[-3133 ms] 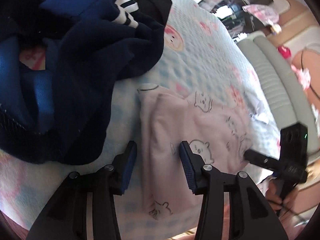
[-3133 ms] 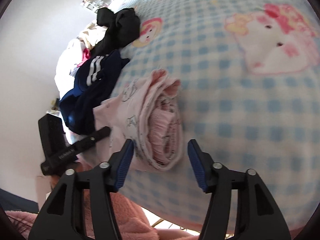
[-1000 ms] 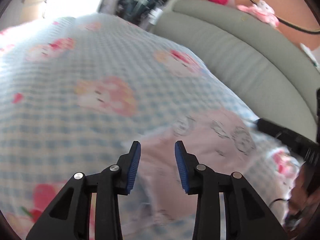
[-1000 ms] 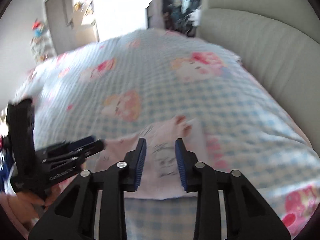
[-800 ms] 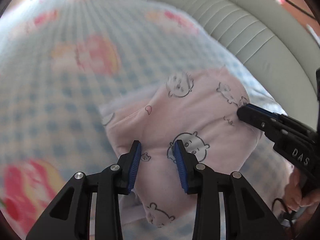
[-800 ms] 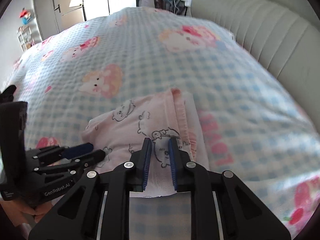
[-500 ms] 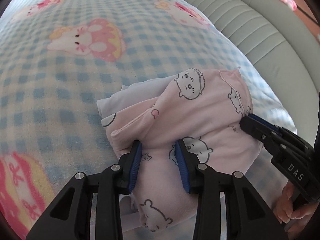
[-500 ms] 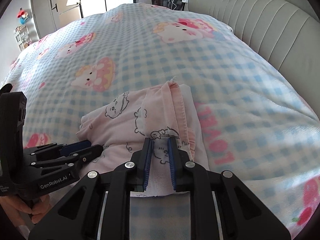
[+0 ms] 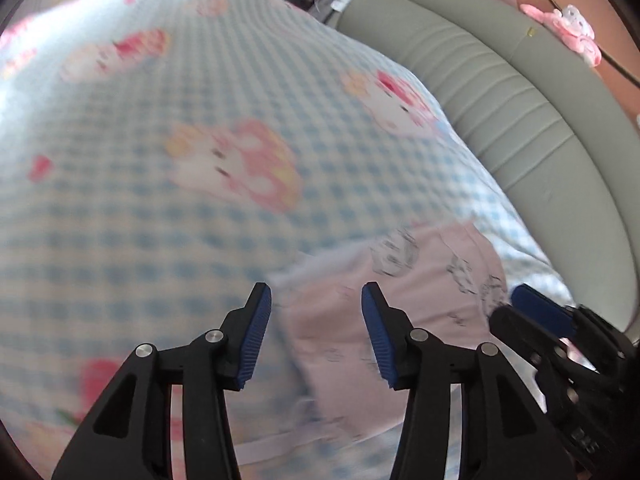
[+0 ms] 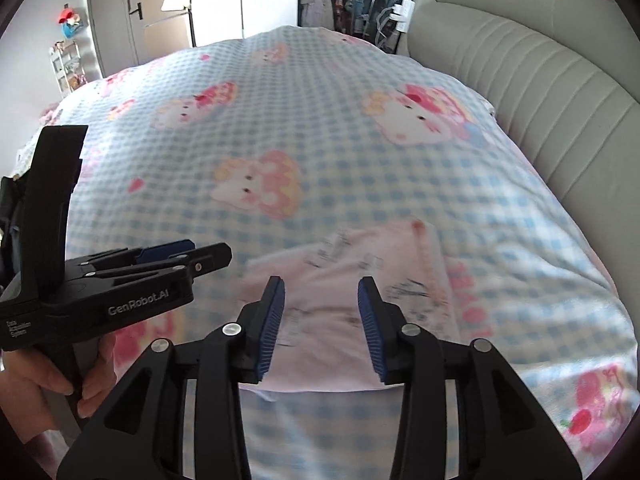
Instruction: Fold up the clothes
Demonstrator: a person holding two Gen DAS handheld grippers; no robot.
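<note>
Pink garment (image 10: 352,296) folded, both claws released.
Your left gripper (image 9: 316,334) and right gripper (image 10: 320,326) have just opened, leaving it just ahead on the blanket (image 10: 320,120).

Half a second ago both grippers pinch the folded pink garment (image 10: 352,280); now the left gripper (image 9: 316,336) and the right gripper (image 10: 321,322) stand clear of it, their jaws having just been opening, with nothing pressed between the pads. The garment lies released on the checked blanket (image 10: 320,128), near the grey headboard (image 10: 532,80). Three seconds ago it sits beside a pile of dark clothes, which is now out of sight.
</note>
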